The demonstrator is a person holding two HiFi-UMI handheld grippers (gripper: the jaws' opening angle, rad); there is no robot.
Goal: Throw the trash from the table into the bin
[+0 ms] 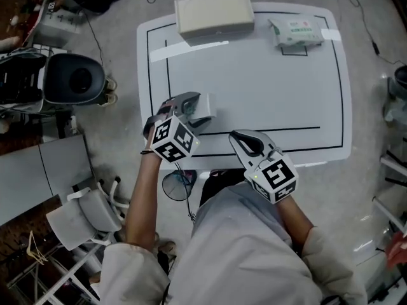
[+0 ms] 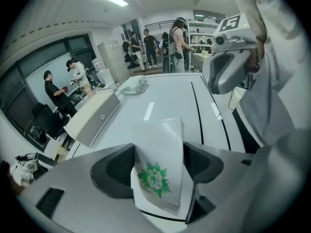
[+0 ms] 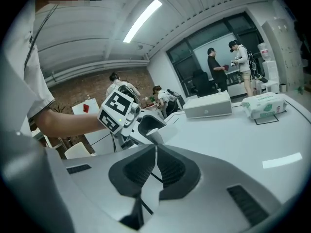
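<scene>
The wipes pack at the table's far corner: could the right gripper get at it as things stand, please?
Probably yes. The right gripper is empty with its jaws together, and only bare table lies between it and the wipes pack. The jaws would have to open first.

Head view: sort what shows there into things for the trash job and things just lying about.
For the job:
white paper with green print, clamped in the left tongs
dark round bin on the floor beside the table
right tongs, shut, empty

Just lying about:
beige box and wipes pack, both at the table's far edge
</scene>
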